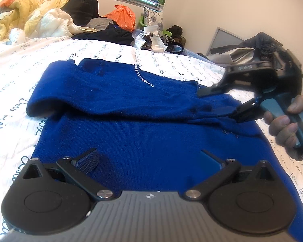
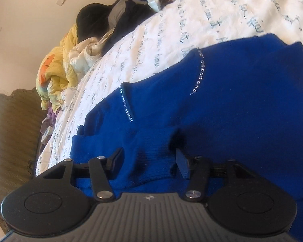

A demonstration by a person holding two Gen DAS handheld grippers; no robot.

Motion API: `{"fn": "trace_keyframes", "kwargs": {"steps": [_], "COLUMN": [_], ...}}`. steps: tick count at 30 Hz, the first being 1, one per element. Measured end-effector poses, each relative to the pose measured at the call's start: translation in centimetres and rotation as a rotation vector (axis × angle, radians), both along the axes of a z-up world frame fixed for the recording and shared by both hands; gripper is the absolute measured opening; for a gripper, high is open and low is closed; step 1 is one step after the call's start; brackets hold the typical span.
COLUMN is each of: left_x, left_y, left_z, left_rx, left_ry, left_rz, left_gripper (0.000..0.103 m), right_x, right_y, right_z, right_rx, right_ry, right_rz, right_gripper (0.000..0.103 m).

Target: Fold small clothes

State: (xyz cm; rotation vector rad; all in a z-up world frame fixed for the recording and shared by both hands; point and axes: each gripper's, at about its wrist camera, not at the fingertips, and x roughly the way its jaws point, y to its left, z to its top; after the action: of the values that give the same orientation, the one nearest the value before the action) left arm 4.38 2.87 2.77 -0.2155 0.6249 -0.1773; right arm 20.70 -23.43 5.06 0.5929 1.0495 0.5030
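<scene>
A royal-blue knit sweater with rhinestone trim lies on the bed, one sleeve folded across its chest. My left gripper is open and empty, hovering over the sweater's lower body. My right gripper shows at the right of the left wrist view, held by a hand, its jaws apart around the sleeve's cuff. In the right wrist view the right gripper is open with the ribbed cuff lying between its fingers, not pinched. The sweater fills that view.
The bed has a white sheet printed with script. A yellow quilt, dark clothes, an orange bag and crumpled wrappers are piled at the far side. More garments lie at the right.
</scene>
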Motion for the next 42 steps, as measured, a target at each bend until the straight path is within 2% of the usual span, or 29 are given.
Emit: {"fn": "trace_keyframes", "kwargs": {"steps": [3, 5, 6, 7, 10, 12, 14, 17, 20, 23, 25, 26, 27, 28, 30, 32, 33, 34, 35, 36, 38, 39, 40, 42], "left_x": [0.1, 0.2, 0.2, 0.2, 0.1, 0.1, 0.1, 0.0, 0.2, 0.3, 1.0, 1.4, 2.2, 3.3, 6.9, 11.3, 13.2, 14.9, 16.2, 17.1, 17.5, 17.4, 17.0, 16.1], "left_y": [0.0, 0.0, 0.0, 0.0, 0.0, 0.0, 0.1, 0.2, 0.2, 0.4, 1.0, 1.8, 2.9, 3.9, 5.7, 7.0, 7.5, 7.9, 8.1, 7.9, 6.4, 5.7, 5.3, 5.3], "left_z": [0.0, 0.0, 0.0, 0.0, 0.0, 0.0, 0.0, 0.0, -0.1, 0.2, 1.7, 2.7, 3.9, 4.9, 5.6, 4.6, 3.8, 2.9, 2.2, 1.8, 1.8, 2.0, 2.3, 2.6], "left_rx": [0.004, 0.005, 0.006, 0.007, 0.008, 0.010, 0.008, 0.000, -0.001, 0.019, 0.039, 0.032, 0.021, 0.021, 0.042, 0.045, 0.043, 0.044, 0.050, 0.064, 0.160, 0.217, 0.252, 0.296], "left_ry": [0.000, 0.001, 0.001, 0.001, 0.000, 0.000, 0.000, -0.002, -0.002, 0.010, 0.023, 0.001, -0.036, -0.065, -0.045, 0.044, 0.094, 0.144, 0.187, 0.203, 0.163, 0.148, 0.123, 0.084], "left_rz": [0.000, 0.001, 0.000, 0.000, 0.000, 0.000, 0.001, 0.002, 0.006, 0.001, -0.004, 0.000, 0.024, 0.062, 0.128, 0.163, 0.176, 0.185, 0.193, 0.185, 0.153, 0.162, 0.165, 0.159], "left_gripper": [0.103, 0.103, 0.103, 0.103, 0.103, 0.103, 0.103, 0.103, 0.103, 0.103, 0.103, 0.103, 0.103, 0.103, 0.103, 0.101, 0.095, 0.082, 0.073, 0.065, 0.024, 0.012, 0.012, 0.012], "right_x": [0.3, 0.6, 0.5, 0.6, 0.1, -0.2, -0.3, 0.1, 0.5, 0.0, -1.2, -1.8, -2.1, -2.0, -1.1, 0.4, 0.9, 1.4, 1.8, 2.0, 2.3, 2.5, 2.3, 1.6], "right_y": [0.9, 1.7, 1.7, 2.0, 1.7, 0.1, -2.6, -7.5, -11.8, -13.1, -13.9, -14.5, -14.8, -14.9, -15.2, -15.2, -15.0, -14.6, -14.0, -13.3, -11.7, -11.0, -10.7, -11.3], "right_z": [-0.1, 0.0, 0.0, 0.1, 2.7, 5.5, 7.8, 8.0, 4.7, 0.4, 0.6, 1.1, 1.8, 2.3, 2.3, 1.3, 0.8, 0.2, -0.2, -0.5, -0.5, -0.5, 0.0, 1.1], "right_rx": [-0.019, -0.048, -0.070, -0.092, -0.092, -0.066, -0.092, -0.190, -0.277, -0.283, -0.204, -0.168, -0.158, -0.174, -0.262, -0.300, -0.287, -0.261, -0.239, -0.234, -0.288, -0.296, -0.330, -0.335], "right_ry": [-0.015, -0.034, -0.035, -0.044, -0.148, -0.219, -0.272, -0.253, -0.158, -0.060, -0.102, -0.139, -0.174, -0.197, -0.207, -0.176, -0.156, -0.146, -0.143, -0.145, -0.178, -0.168, -0.196, -0.253], "right_rz": [0.010, 0.028, 0.045, 0.060, 0.073, 0.066, 0.039, -0.047, -0.119, -0.190, -0.238, -0.253, -0.271, -0.296, -0.316, -0.313, -0.313, -0.303, -0.286, -0.264, -0.228, -0.194, -0.184, -0.190], "right_gripper": [0.056, 0.049, 0.016, 0.002, 0.002, 0.001, 0.001, 0.001, 0.001, 0.007, 0.008, 0.011, 0.022, 0.049, 0.087, 0.087, 0.086, 0.084, 0.079, 0.060, 0.041, 0.011, 0.011, 0.010]}}
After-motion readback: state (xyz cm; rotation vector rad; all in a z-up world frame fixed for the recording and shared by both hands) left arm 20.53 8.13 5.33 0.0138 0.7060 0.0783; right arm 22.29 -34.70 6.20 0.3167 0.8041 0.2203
